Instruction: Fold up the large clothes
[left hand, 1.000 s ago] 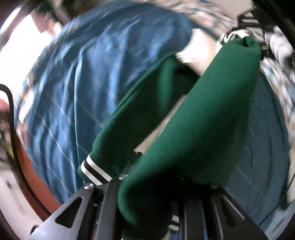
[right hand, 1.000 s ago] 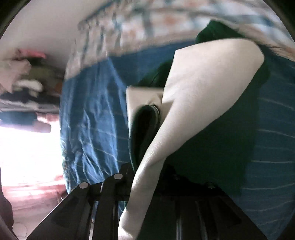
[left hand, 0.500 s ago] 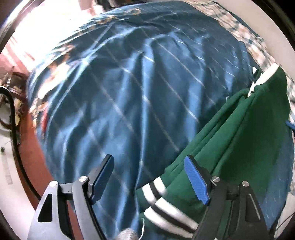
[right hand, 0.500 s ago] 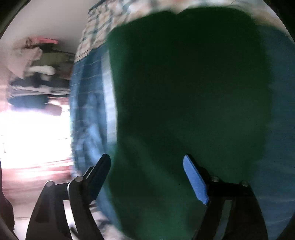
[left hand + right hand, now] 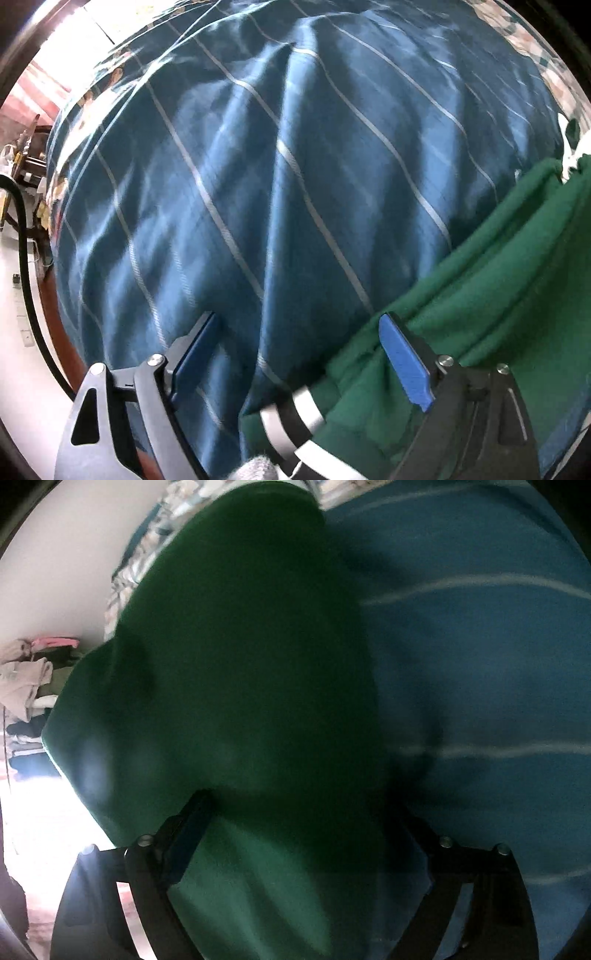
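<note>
So the green garment (image 5: pixel 480 295) is lying on the bed, spread over the blue striped bedcover (image 5: pixel 277 166). Its black-and-white ribbed cuff (image 5: pixel 291 421) sits bunched right below the left gripper (image 5: pixel 299 354). Left jaws have just been opening and stand wide apart, with only bedcover and the garment's edge showing between them, nothing pinched. Right gripper (image 5: pixel 299 834) is the same deal: jaws just been opening, spread wide over the green cloth (image 5: pixel 240 683), not clamping it. Right view is pretty blurry. No brand, label or writing readable anywhere.
</note>
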Available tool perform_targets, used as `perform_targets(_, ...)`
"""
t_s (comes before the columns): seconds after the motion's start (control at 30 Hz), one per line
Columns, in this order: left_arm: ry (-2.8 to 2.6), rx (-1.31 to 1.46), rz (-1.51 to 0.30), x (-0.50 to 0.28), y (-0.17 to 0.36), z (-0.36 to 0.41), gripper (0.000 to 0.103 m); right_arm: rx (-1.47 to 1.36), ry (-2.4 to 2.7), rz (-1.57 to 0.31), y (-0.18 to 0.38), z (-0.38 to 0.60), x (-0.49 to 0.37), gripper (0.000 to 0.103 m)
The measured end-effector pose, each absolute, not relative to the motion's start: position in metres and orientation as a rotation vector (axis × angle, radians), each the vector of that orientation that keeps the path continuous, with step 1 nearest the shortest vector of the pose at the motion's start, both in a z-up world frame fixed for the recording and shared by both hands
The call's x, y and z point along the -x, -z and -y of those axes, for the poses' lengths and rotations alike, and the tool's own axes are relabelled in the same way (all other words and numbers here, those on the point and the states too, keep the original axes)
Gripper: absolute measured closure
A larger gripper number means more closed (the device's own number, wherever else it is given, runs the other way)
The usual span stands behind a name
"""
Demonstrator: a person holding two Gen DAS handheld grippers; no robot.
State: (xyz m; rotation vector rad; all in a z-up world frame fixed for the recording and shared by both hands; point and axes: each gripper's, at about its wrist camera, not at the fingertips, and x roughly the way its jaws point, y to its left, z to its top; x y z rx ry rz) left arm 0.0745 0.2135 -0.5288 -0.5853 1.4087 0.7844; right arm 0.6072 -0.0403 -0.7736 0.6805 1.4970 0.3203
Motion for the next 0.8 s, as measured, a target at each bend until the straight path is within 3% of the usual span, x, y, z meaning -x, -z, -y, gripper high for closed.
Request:
perform_targets(0.03, -0.790, 0.583, -1.412, -0.074, 0.527, -0.216, 0.014, -0.662, -0.320, -1.478, 0.772, 0.037, -0.606, 0.021)
perform_targets(0.07, -0.795, 0.579, -1.413, -0.071, 0.525, -0.218, 0.014, -0.652, -0.327, -1.444, 0.768, 0.034, -0.602, 0.043)
perform_targets(0.1, -0.803, 0.573, -1.411, -0.067, 0.521, -0.220, 0.014, -0.649, -0.316, -1.437, 0.767, 0.032, -0.599, 0.054)
perform_targets(0.13, -0.811, 0.571, -1.410, -0.065, 0.518, -0.222, 0.014, -0.684, -0.320, -1.427, 0.766, 0.034, -0.595, 0.073)
perform_targets(0.17, -0.816, 0.575, -1.406, -0.061, 0.514, -0.223, 0.014, -0.753, -0.331, -1.419, 0.767, 0.038, -0.591, 0.079)
perform_targets(0.5, -0.762, 0.524, -1.335, -0.052, 0.459, -0.201, 0.014, -0.980, -0.239, -1.331, 0.712, 0.105, -0.515, 0.085)
perform_targets(0.8, -0.650, 0.483, -1.326, -0.074, 0.448, -0.156, 0.014, -1.110, 0.132, -1.348, 0.701, 0.244, -0.357, 0.085)
